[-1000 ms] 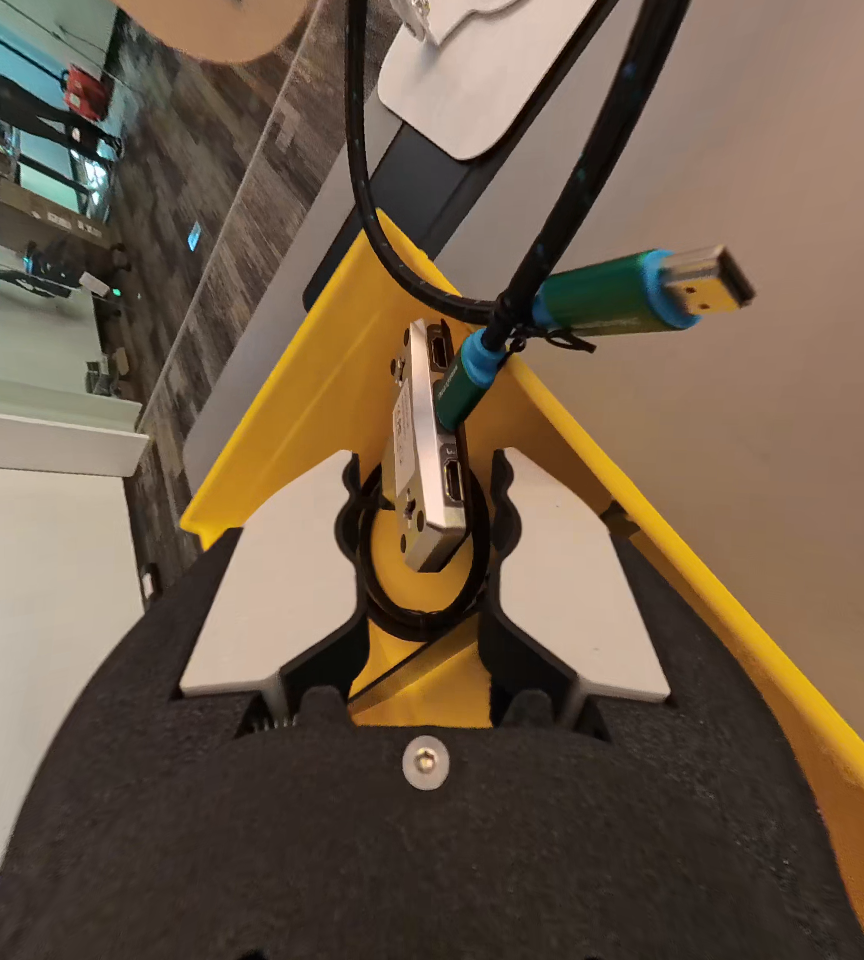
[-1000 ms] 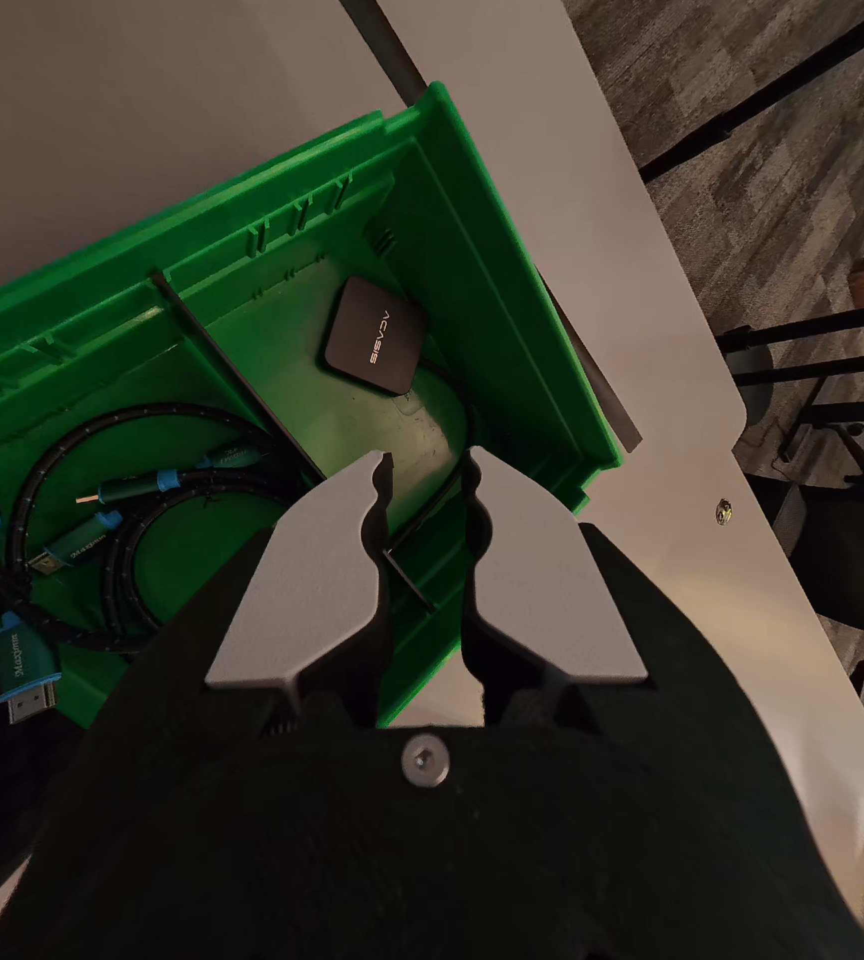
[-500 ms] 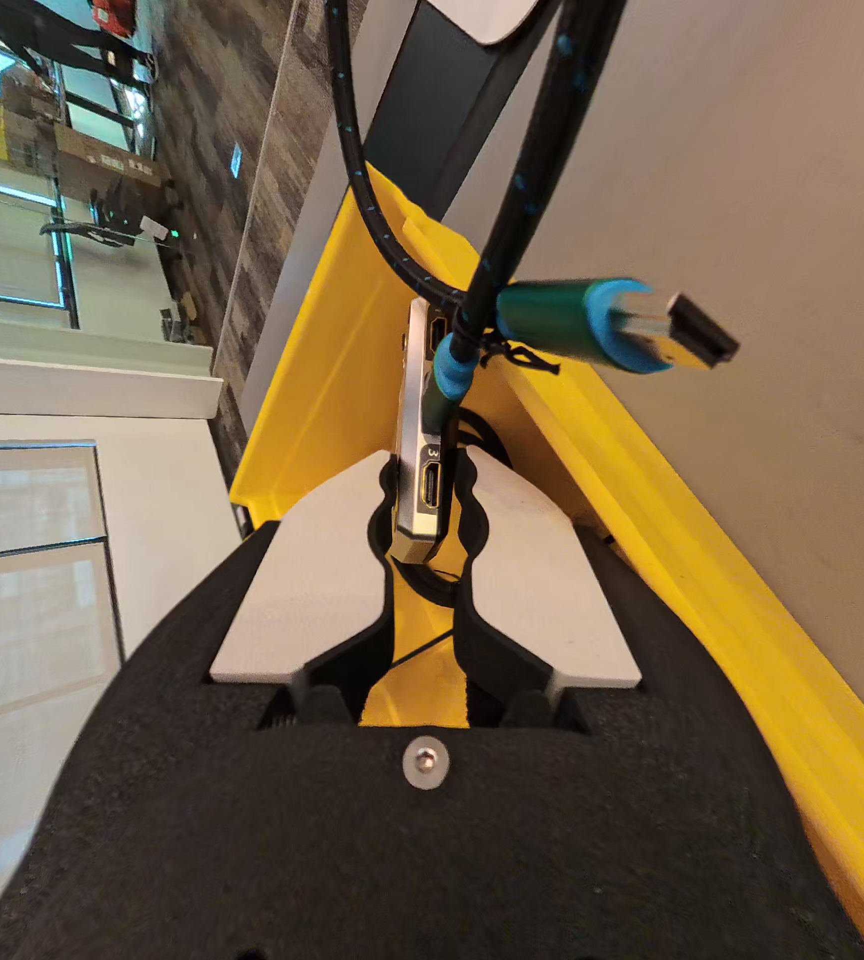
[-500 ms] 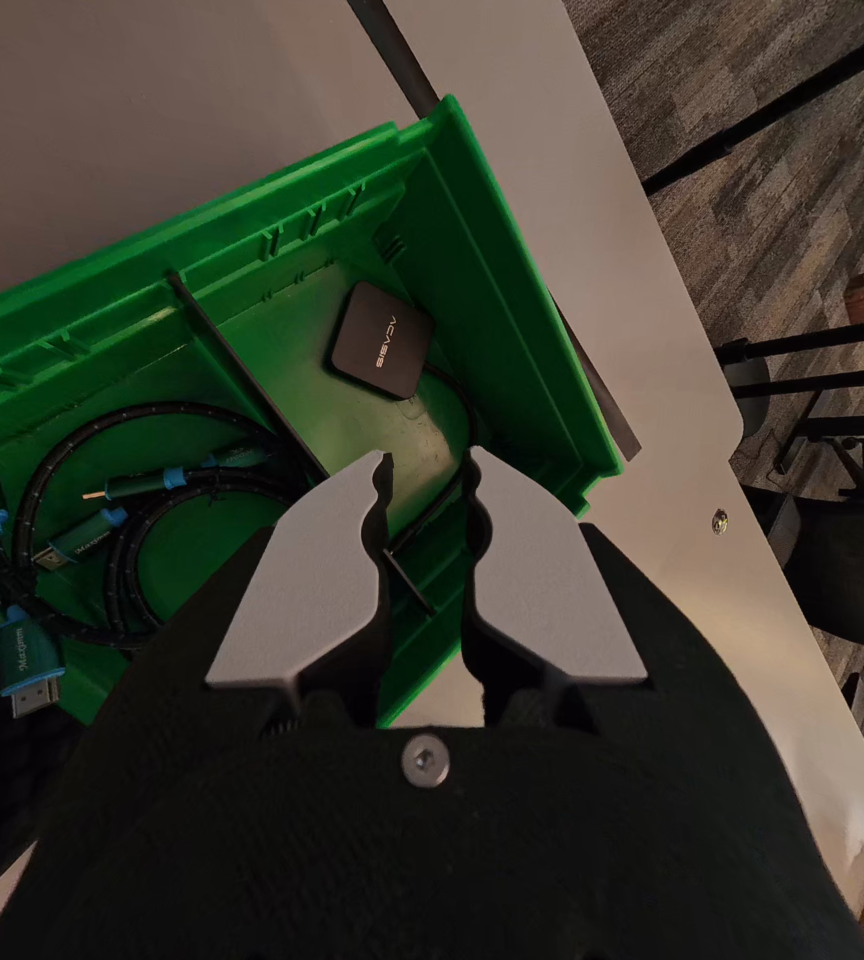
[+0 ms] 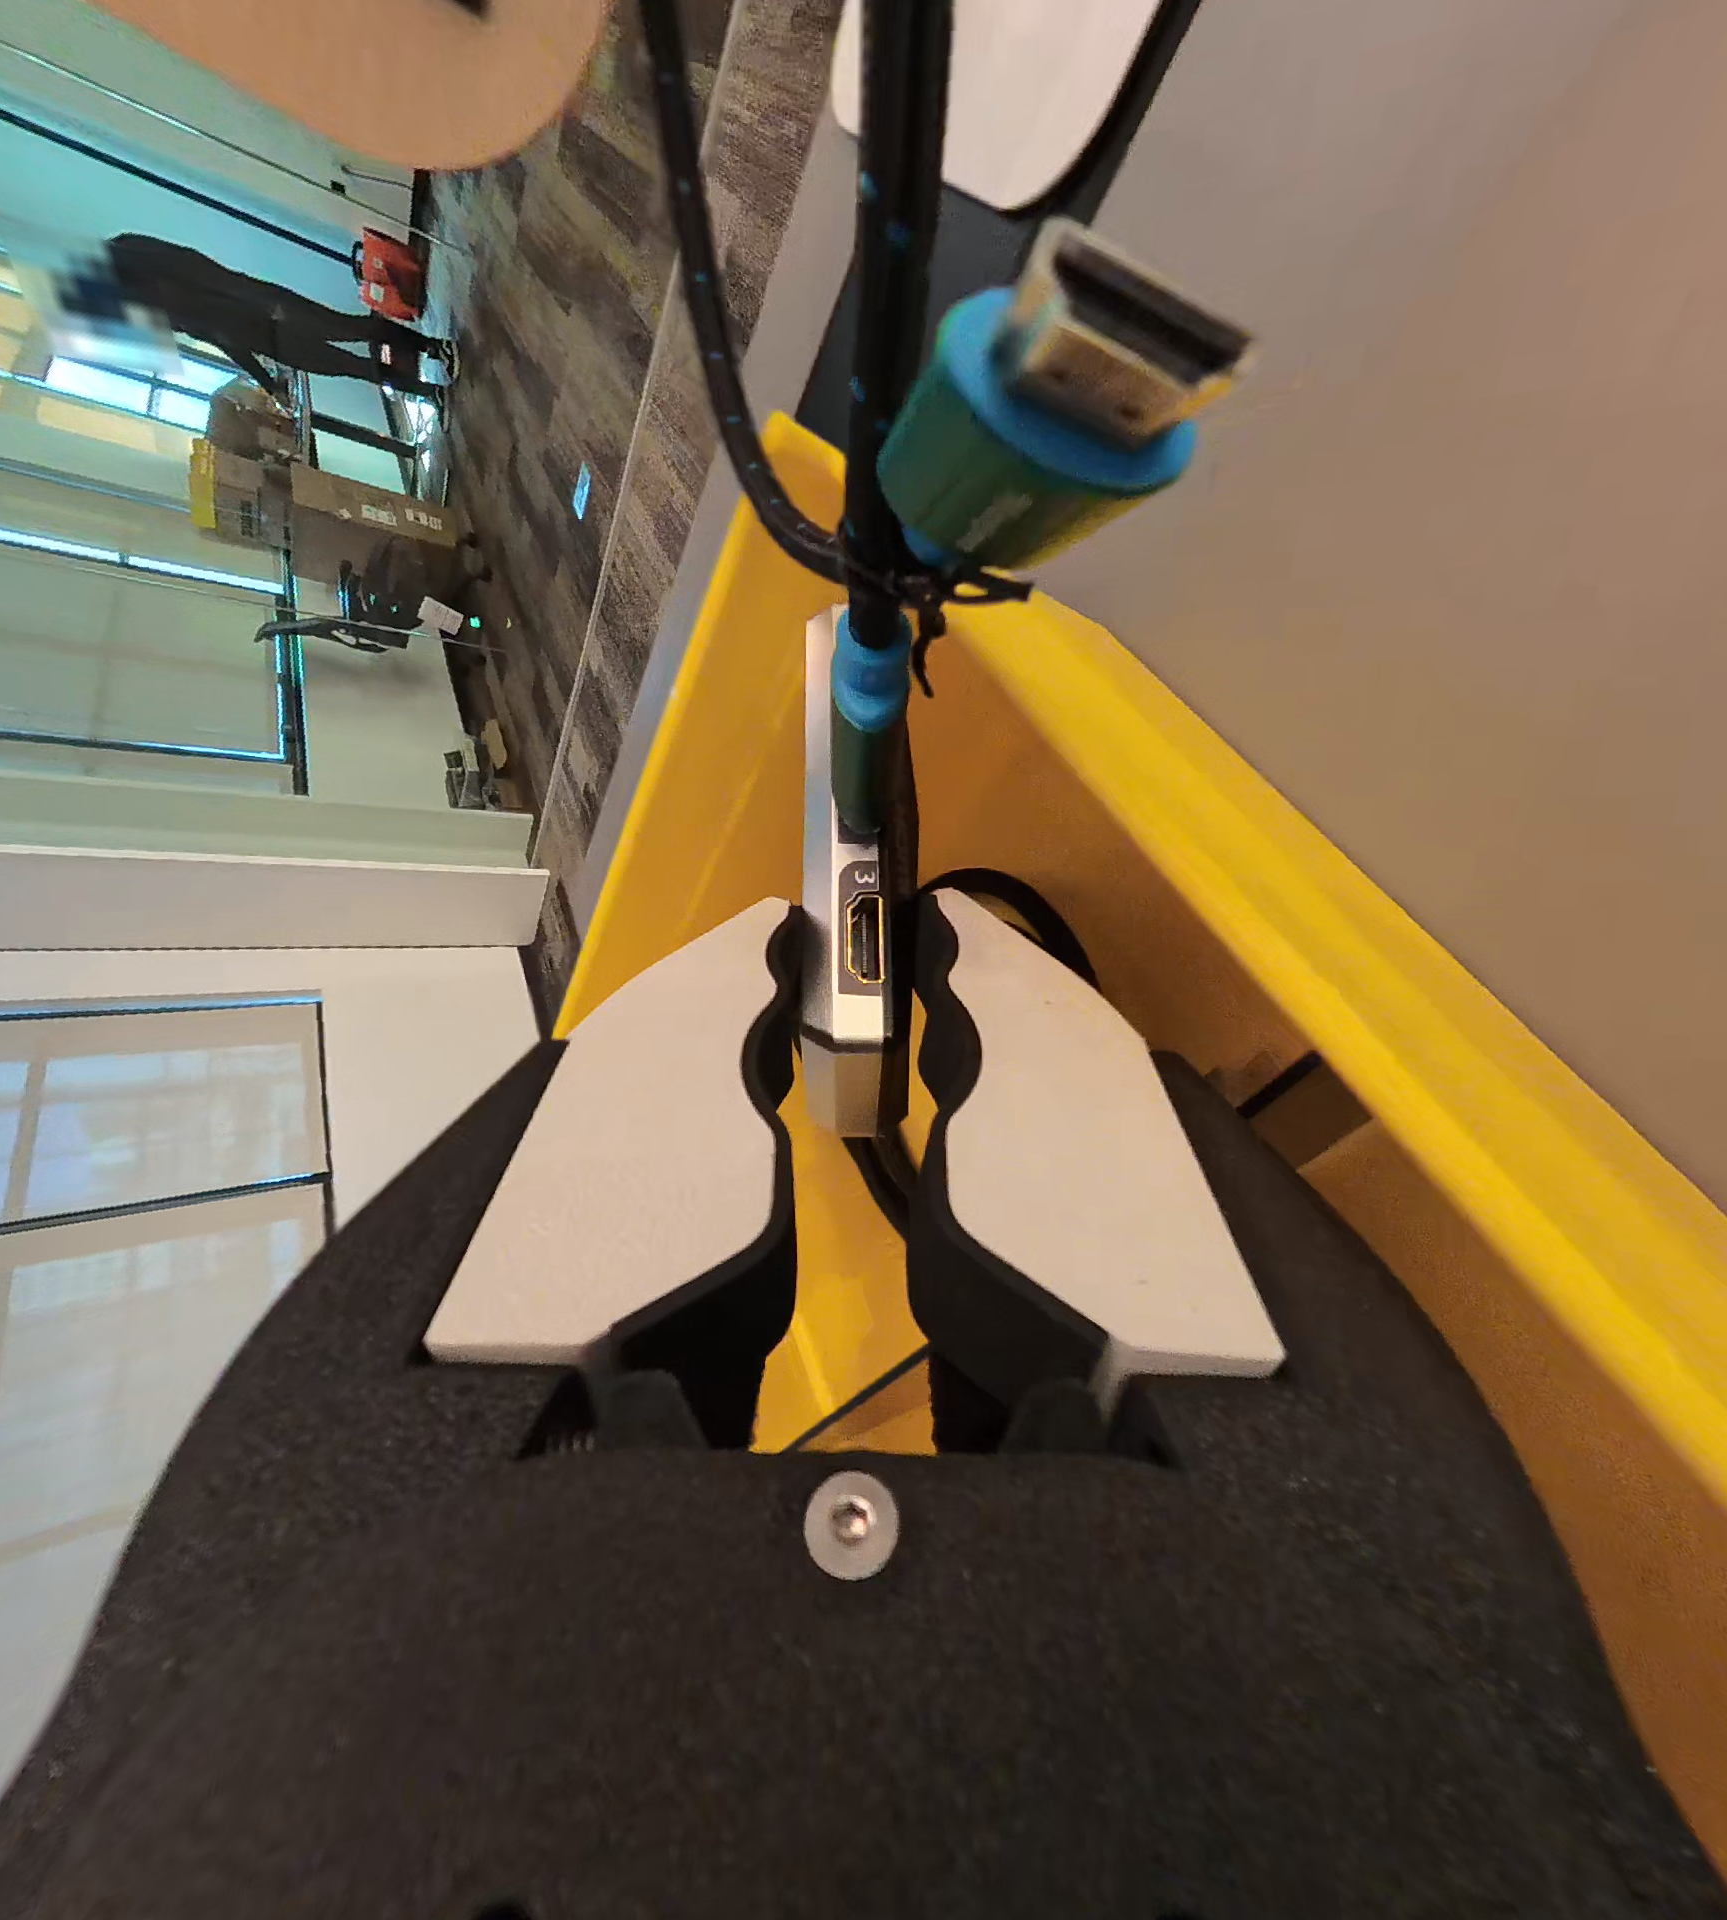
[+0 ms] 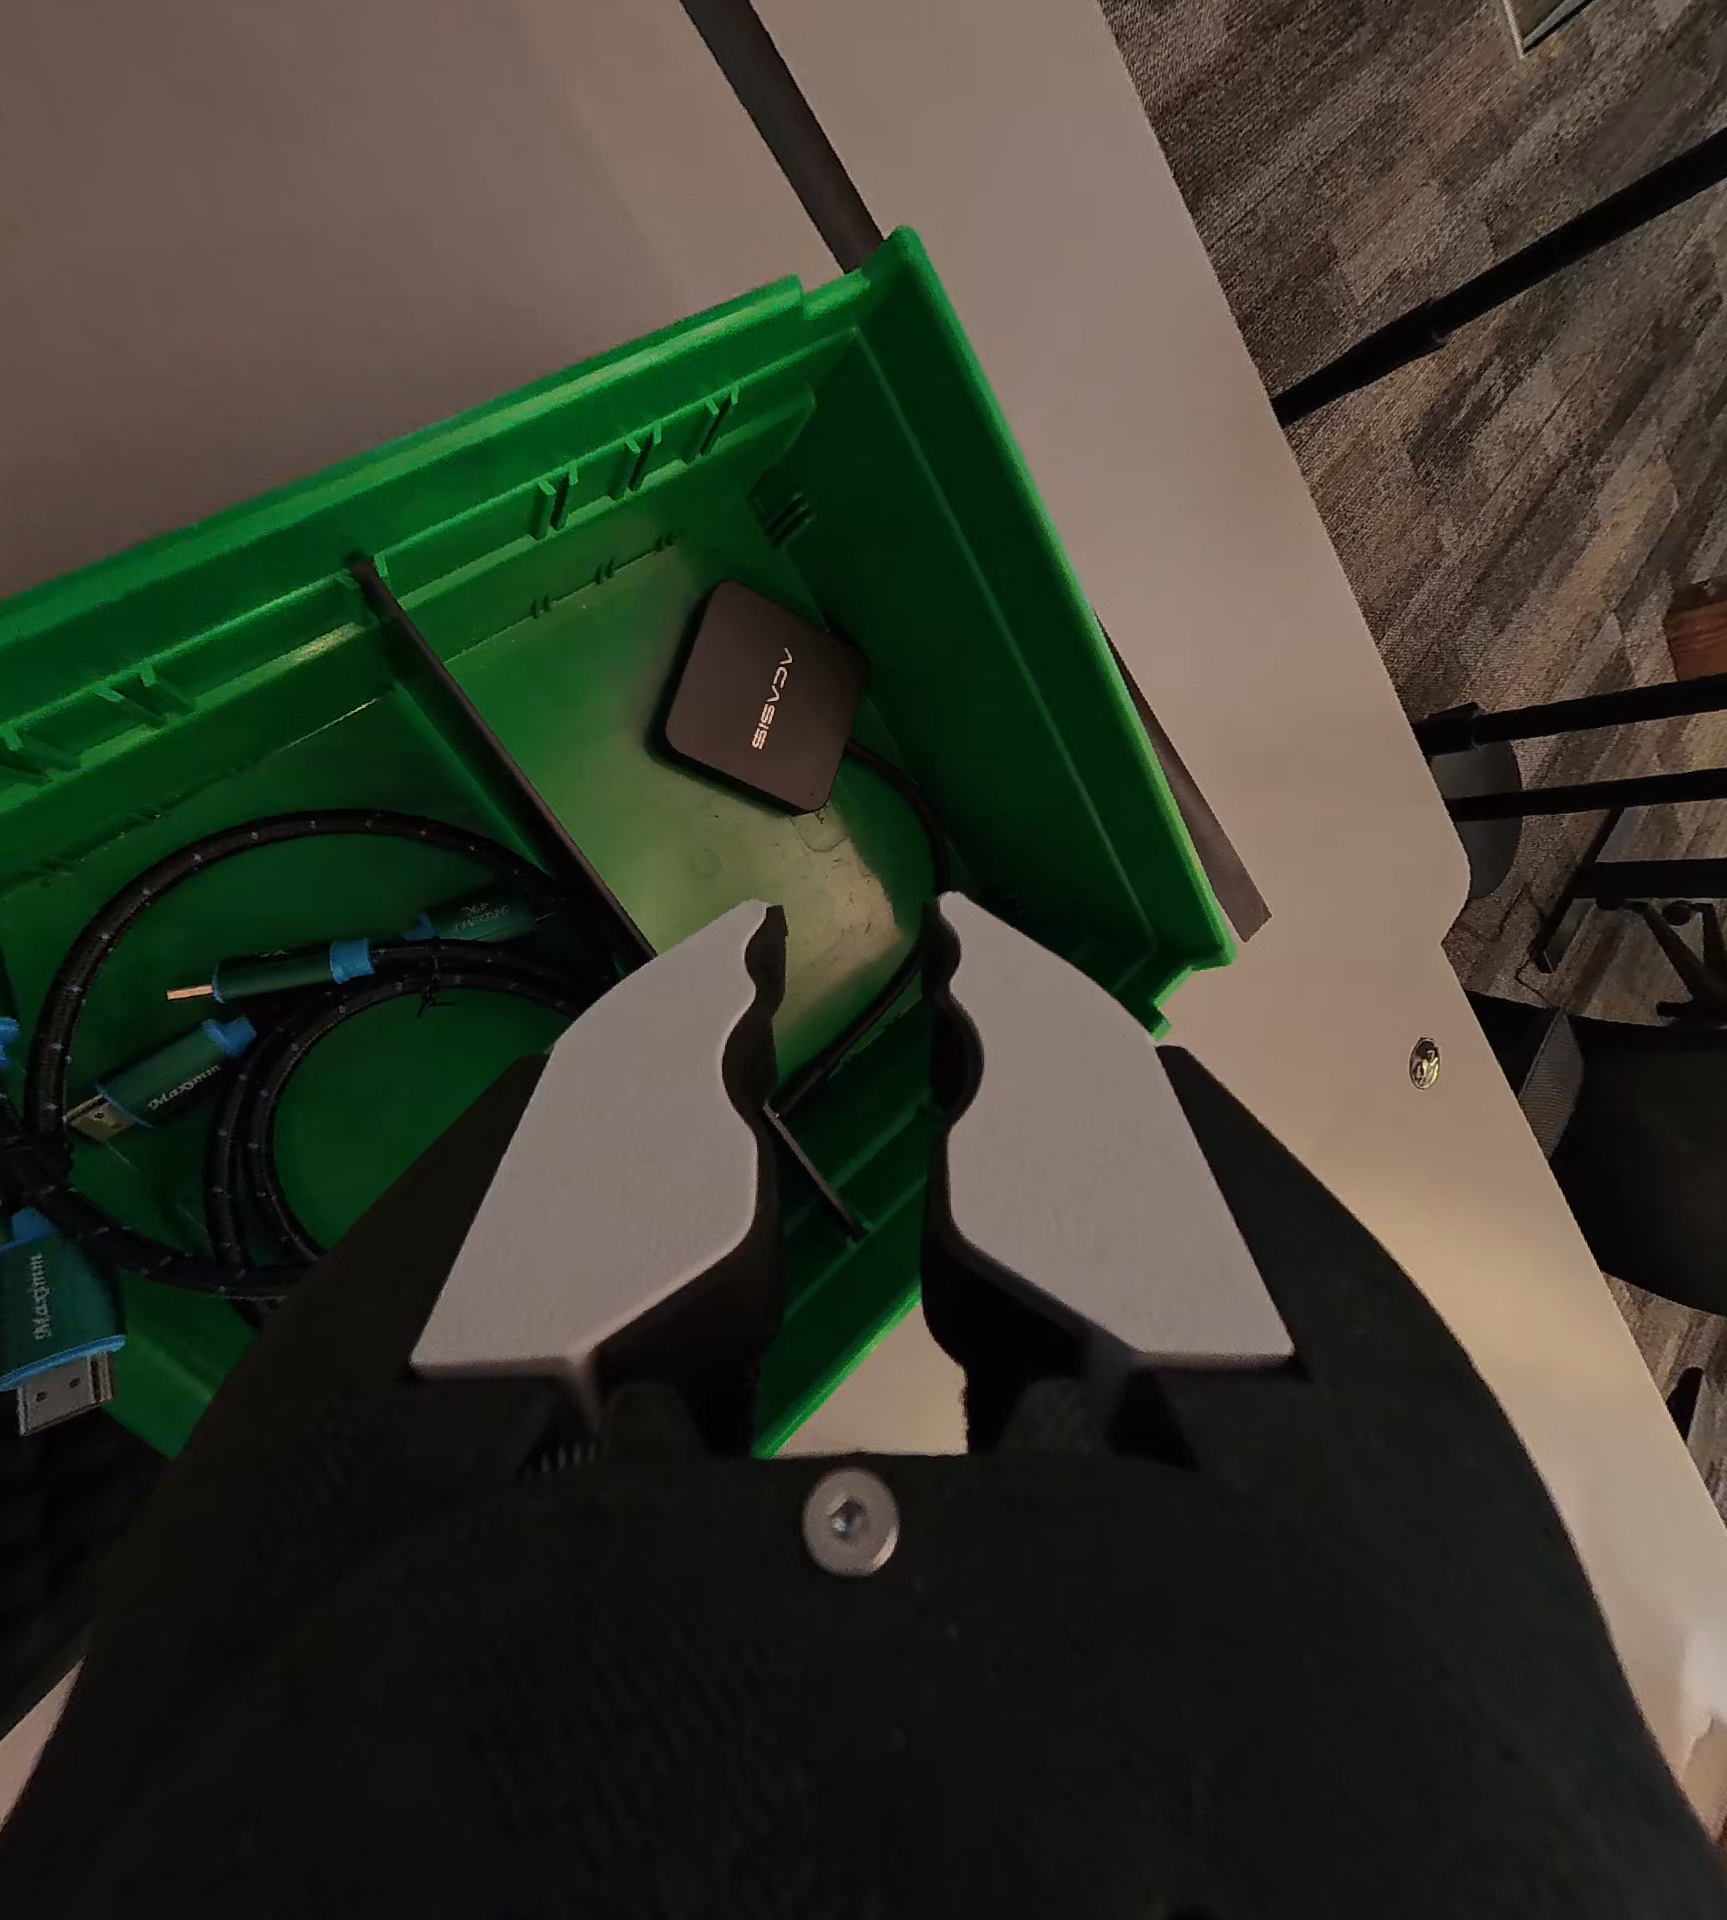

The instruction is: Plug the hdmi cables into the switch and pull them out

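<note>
My left tool [image 5: 854, 920] clamps the switch [image 5: 843, 997], one cable [image 5: 864, 727] plugged; my right tool [image 6: 854, 914], apart and empty, must fetch another plug [image 6: 54, 1340].

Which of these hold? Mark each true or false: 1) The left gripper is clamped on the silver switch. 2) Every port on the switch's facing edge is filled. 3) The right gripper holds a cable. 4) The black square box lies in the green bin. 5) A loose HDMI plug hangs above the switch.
1) True: the left gripper is shut on the silver switch, over the yellow bin.
2) False: one plug is in, and the port nearest the fingers is bare.
3) False: the right gripper is open and holds nothing.
4) True: the black square box lies in the green bin, across a divider from the coiled cables.
5) True: the loose HDMI plug hangs there.
</note>
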Tool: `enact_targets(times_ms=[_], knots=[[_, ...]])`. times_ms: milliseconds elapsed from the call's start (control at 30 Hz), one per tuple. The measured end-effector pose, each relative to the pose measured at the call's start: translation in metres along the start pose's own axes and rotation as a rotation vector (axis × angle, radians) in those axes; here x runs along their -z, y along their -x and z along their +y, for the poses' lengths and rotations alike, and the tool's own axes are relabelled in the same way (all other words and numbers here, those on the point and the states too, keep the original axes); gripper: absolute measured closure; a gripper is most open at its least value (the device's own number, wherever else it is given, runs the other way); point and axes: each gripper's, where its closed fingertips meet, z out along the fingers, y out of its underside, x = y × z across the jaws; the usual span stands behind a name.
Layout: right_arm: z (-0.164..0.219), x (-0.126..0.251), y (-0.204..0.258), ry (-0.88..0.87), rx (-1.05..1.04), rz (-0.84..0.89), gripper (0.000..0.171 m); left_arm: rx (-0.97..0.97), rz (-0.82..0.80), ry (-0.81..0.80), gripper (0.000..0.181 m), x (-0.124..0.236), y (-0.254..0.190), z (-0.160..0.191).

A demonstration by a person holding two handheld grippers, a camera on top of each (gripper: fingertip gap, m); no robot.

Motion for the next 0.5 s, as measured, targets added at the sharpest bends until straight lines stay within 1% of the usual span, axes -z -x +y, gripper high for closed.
enact_targets(times_ms=[67,167,233,333,433,500], knots=[[-0.002,0.001,0.000,-0.008,0.002,0.000,0.144,0.042,-0.007,-0.021,0.161,0.010,0.009,-0.002],[-0.005,0.003,0.001,-0.009,0.014,0.011,0.144,0.111,-0.059,-0.095,0.161,0.031,0.030,-0.012],[-0.009,0.004,0.001,-0.014,0.026,0.023,0.144,0.141,-0.109,-0.151,0.161,0.051,0.045,-0.021],[-0.020,0.010,0.003,-0.031,0.057,0.052,0.144,0.173,-0.154,-0.271,0.161,0.090,0.062,-0.044],[-0.046,0.024,0.006,-0.102,0.112,0.112,0.143,0.169,-0.223,-0.388,0.161,0.134,0.076,-0.067],[-0.073,0.037,0.016,-0.199,0.176,0.141,0.143,0.178,-0.270,-0.470,0.161,0.164,0.083,-0.081]])
